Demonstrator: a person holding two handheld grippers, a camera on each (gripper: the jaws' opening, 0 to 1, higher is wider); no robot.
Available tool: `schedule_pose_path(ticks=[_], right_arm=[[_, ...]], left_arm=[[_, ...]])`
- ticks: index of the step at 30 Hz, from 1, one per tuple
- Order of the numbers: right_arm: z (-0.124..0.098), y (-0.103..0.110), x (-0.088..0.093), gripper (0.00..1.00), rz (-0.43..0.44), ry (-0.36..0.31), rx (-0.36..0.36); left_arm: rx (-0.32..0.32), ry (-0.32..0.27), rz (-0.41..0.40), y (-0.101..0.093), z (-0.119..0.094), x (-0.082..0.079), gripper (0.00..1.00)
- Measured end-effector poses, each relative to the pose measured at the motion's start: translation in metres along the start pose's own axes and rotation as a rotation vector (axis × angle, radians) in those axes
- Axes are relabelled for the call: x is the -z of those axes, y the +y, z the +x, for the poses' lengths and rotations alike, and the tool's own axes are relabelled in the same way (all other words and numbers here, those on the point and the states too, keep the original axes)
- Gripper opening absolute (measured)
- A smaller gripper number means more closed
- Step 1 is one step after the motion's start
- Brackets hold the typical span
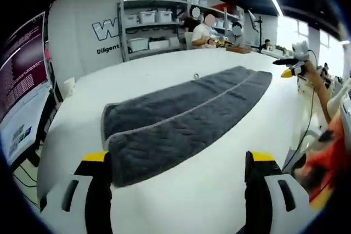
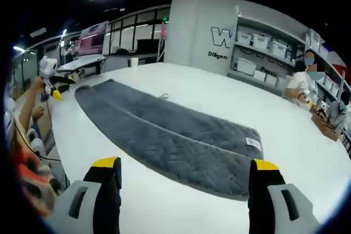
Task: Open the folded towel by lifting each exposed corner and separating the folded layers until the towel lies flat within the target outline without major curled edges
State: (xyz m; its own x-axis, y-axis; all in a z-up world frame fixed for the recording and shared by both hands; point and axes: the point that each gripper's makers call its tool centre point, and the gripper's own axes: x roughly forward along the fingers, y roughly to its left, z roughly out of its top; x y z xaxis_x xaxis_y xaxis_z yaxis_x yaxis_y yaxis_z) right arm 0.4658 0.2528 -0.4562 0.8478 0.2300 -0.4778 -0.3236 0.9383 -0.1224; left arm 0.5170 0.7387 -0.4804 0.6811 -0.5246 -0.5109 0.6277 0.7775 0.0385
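Note:
A long dark grey towel (image 1: 186, 110) lies folded lengthwise on the white table (image 1: 164, 64), a pale seam running along its middle. In the left gripper view my left gripper (image 1: 181, 163) stands open just short of the towel's near end, jaws apart and holding nothing. In the right gripper view the same towel (image 2: 164, 130) stretches away, with a small white label (image 2: 253, 143) near its right end. My right gripper (image 2: 184, 171) is open at the towel's near long edge, nothing between its jaws. The right gripper (image 1: 293, 64) also appears far right in the left gripper view, and the left gripper (image 2: 49, 78) far left in the right gripper view.
Shelving with white bins (image 1: 151, 28) stands against the back wall, where people sit at the table's far side (image 1: 205, 31). A monitor (image 1: 22, 89) stands beside the table. A small loop (image 2: 163, 96) lies on the table past the towel. A person's arm (image 2: 24, 113) shows at the left.

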Motion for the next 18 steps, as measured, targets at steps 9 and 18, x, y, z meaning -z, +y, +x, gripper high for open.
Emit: schedule_pose_path(ticks=[9,18], right_arm=[[0.0,0.023,0.006,0.96,-0.025,0.018,-0.04],[-0.003,0.026,0.003,0.94,-0.03,0.004,-0.037]], left_arm=[[-0.006,0.0,-0.005,0.002,-0.008,0.014,0.97],[-0.061,-0.018,-0.033,0.025,-0.009,0.01,0.95]])
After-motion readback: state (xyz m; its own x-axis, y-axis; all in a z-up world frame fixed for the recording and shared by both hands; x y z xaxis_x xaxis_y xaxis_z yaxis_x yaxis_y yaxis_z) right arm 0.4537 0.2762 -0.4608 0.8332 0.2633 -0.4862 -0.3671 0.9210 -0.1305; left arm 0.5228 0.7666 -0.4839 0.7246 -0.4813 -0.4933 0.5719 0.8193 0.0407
